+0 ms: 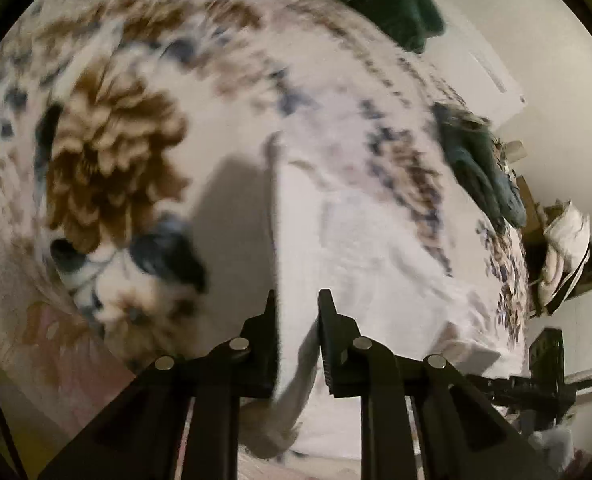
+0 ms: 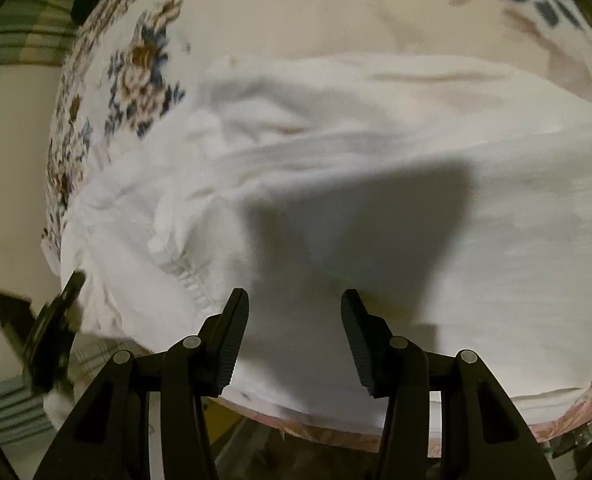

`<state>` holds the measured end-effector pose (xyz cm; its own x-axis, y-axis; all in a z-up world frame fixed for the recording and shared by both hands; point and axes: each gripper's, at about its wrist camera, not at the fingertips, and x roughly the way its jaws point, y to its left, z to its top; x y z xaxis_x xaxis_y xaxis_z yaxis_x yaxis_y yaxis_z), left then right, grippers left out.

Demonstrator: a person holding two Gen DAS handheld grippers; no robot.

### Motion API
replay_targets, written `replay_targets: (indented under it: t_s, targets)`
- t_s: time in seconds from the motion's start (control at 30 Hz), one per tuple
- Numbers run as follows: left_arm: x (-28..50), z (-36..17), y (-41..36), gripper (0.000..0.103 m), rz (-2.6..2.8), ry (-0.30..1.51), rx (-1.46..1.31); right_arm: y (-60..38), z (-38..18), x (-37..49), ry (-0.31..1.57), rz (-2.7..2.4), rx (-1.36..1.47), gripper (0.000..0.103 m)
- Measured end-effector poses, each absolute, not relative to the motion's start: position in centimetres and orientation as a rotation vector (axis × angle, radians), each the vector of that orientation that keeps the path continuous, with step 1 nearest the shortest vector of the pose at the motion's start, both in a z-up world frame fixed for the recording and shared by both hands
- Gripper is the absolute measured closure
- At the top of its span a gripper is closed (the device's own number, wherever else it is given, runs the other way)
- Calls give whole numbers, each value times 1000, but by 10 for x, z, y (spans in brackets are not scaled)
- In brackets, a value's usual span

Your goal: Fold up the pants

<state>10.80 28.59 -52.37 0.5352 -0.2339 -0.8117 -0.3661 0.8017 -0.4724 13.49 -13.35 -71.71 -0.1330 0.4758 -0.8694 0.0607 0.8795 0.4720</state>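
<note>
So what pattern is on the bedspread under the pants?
Off-white bedspread with brown flowers and dark blue leaves; clearest in the left wrist view.

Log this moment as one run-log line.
task: fold pants | left gripper: shut on white pants edge | right gripper: open over pants, no grip seen | surface: floral bedspread | fold: not done
</note>
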Motion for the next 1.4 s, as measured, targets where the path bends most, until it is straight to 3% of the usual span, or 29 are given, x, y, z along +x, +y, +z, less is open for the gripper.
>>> replay_targets:
  t_s: [0.3,0.57,0.77,0.9,0.97,1.03,1.1,1.13,1.2,1.4]
  targets:
    - [115,-455,151,90,-67,981,-697,-183,-694,136,1614,308,500,52]
    - [160,-503,-2,90,-166,1132,-560,-269,-690,122,1600,199,503,52]
    - [180,-535,-28,89,-131,1218,-474,-302,-694,123,1592,211,518,52]
    - [186,-524,-41,76,-41,1321,-442,-305,-691,121,1588,228,481,48]
    - [182,-504,-41,76,-10,1343,-433,-305,-688,118,1586,232,471,43]
    - [175,-478,-44,65,14,1324,-376,-306,-687,115,1586,230,475,40]
    - [168,-457,-41,26,54,1297,-314,-308,-687,112,1595,221,486,35]
    - [166,-447,-38,22,87,1285,-272,-310,-686,111,1599,220,501,29]
    - [158,-431,-26,19,148,1258,-221,-312,-683,109,1597,223,527,23]
    - [131,-437,50,17,413,1242,-124,-282,-681,117,1601,376,561,22]
